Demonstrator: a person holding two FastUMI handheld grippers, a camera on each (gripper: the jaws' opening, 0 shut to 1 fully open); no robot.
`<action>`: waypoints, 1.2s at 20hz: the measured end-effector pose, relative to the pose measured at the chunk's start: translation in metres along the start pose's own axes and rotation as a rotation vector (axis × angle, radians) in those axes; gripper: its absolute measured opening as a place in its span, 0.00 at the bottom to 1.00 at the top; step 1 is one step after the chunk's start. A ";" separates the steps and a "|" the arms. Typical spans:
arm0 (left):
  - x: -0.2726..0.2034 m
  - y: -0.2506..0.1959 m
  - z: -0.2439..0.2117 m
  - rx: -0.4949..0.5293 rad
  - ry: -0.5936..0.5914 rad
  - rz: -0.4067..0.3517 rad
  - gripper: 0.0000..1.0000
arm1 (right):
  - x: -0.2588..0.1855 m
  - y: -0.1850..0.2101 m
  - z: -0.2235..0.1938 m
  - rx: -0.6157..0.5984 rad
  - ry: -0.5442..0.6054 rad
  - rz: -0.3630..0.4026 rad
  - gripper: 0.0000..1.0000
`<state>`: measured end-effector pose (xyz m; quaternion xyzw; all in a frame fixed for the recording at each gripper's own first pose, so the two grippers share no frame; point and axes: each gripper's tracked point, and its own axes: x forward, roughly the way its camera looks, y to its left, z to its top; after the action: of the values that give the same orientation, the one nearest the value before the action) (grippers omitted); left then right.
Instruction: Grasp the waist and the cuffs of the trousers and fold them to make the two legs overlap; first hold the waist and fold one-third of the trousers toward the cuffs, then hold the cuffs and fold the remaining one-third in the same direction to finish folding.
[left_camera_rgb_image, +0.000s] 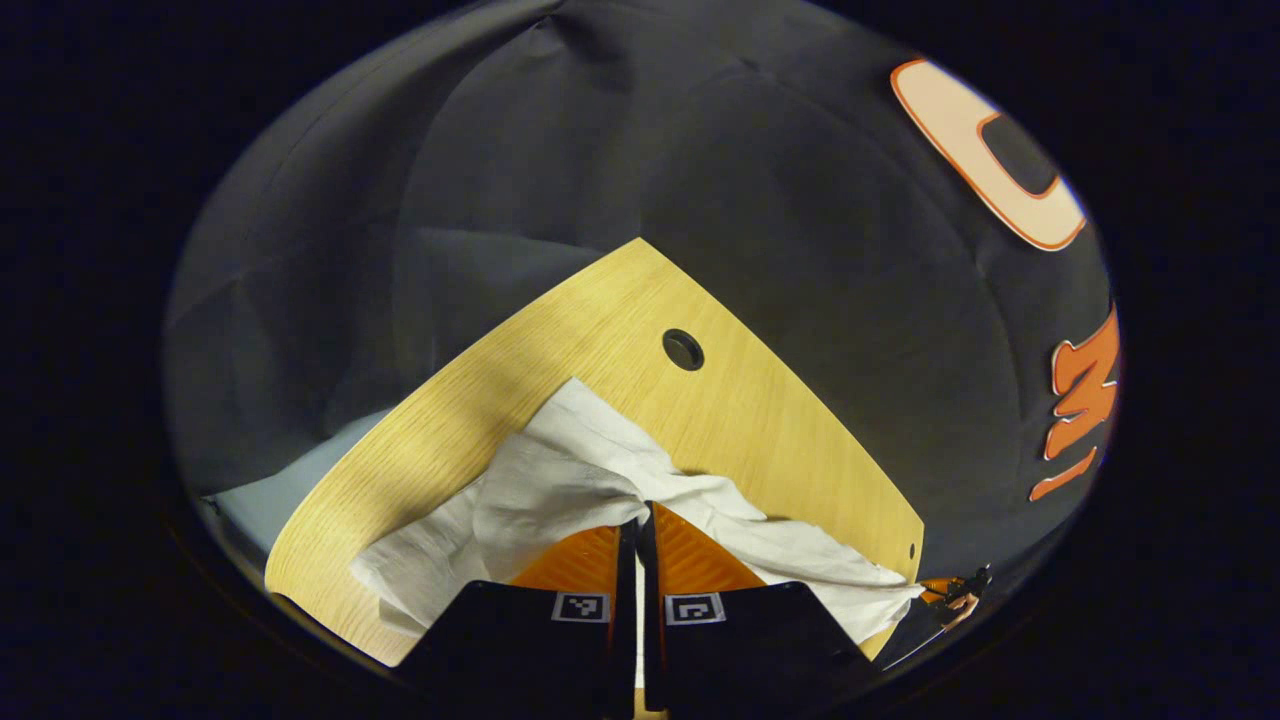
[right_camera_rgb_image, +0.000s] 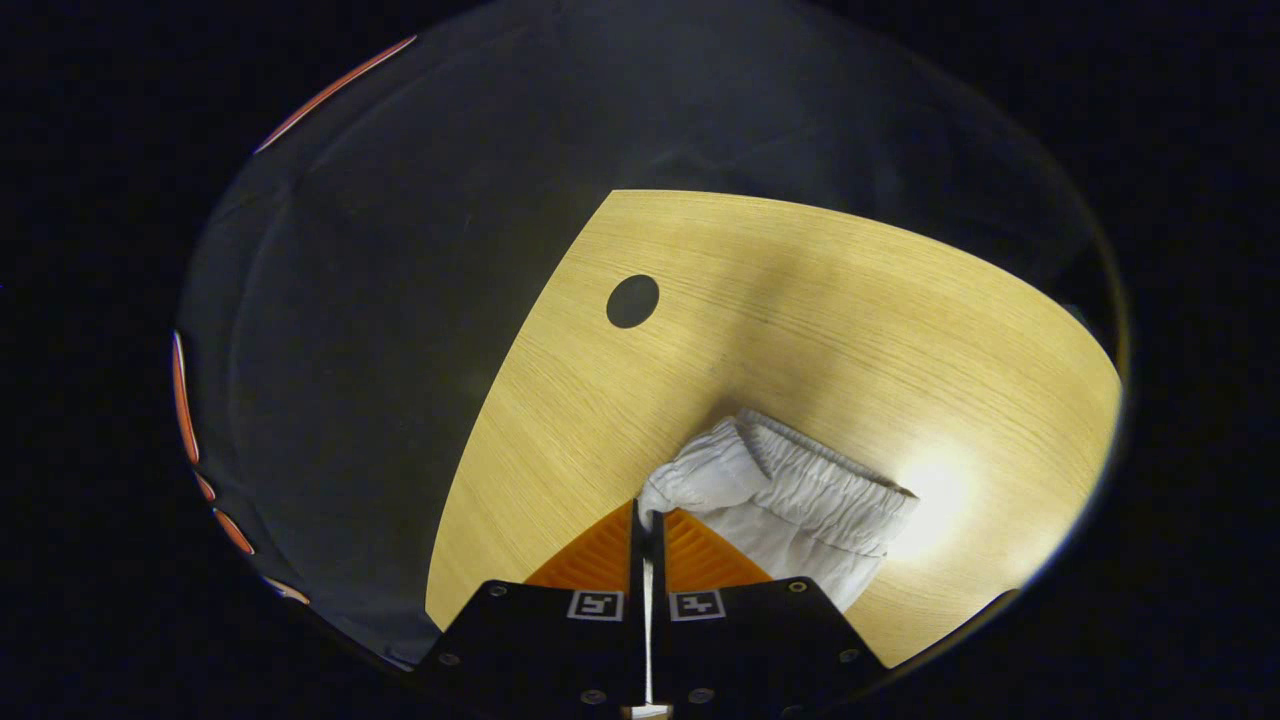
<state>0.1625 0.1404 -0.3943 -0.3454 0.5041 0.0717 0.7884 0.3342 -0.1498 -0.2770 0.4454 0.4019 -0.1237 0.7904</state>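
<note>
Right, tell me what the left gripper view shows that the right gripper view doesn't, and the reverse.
Left gripper view: the left gripper shut on a crumpled fold of the white trousers, their legs spread over the table, and the other gripper far off at the cloth's far end. Right gripper view: the right gripper shut on the cloth beside the elastic waistband. Both: the wooden table with its round hole, and the dark booth wall.

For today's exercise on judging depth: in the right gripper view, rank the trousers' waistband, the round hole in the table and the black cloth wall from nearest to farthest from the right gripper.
1. Waistband: nearest, just right of the right gripper, which pinches the trousers there.
2. Round hole: farther out on the table, ahead, slightly left.
3. Cloth wall: farthest, beyond the table's edge.
</note>
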 end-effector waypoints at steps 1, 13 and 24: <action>0.004 0.001 -0.002 -0.003 0.014 0.016 0.06 | -0.007 -0.003 0.002 -0.020 -0.005 0.003 0.04; -0.055 -0.039 -0.022 0.199 0.044 0.068 0.98 | -0.060 -0.102 -0.026 -0.317 0.000 -0.190 0.97; -0.108 -0.076 -0.063 0.543 -0.013 0.149 1.00 | -0.029 -0.121 -0.037 -0.324 0.013 -0.274 0.93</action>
<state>0.0992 0.0697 -0.2830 -0.0830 0.5237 -0.0061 0.8478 0.2292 -0.1938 -0.3393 0.2547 0.4786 -0.1607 0.8248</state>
